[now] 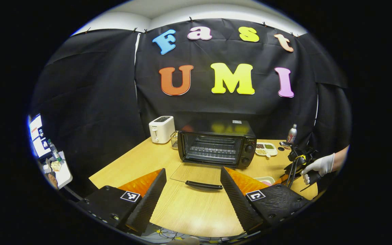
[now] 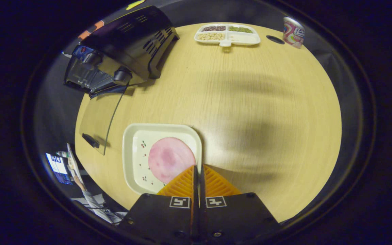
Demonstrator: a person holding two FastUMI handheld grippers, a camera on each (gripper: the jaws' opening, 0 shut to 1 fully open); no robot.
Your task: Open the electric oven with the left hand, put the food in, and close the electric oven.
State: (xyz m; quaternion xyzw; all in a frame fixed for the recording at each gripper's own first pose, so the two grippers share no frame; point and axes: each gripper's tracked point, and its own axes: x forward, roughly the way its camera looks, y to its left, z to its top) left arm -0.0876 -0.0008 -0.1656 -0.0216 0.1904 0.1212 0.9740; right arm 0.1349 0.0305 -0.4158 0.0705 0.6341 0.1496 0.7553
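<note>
The oven (image 1: 217, 143) stood at the back middle of the wooden table (image 1: 189, 204), its glass door (image 1: 196, 173) folded down flat onto the tabletop, handle (image 1: 204, 185) toward you, wire rack visible inside. The food, a round pink slice (image 2: 170, 159), lay on a cream square plate (image 2: 131, 149) on the table, just beside the open door's front corner in the right gripper view.

Your left gripper (image 1: 193, 182) hung before the door with its jaws spread wide, holding nothing. Your right gripper (image 2: 197, 177) sat over the plate's near right edge; its jaws were drawn together on the rim, at the edge of the slice. Whether they pinched plate or slice, I could not tell.

Beyond: a white toaster (image 1: 161, 129) left of the oven, a divided snack tray (image 2: 227, 34) and a can (image 2: 293, 32) at the far right.
</note>
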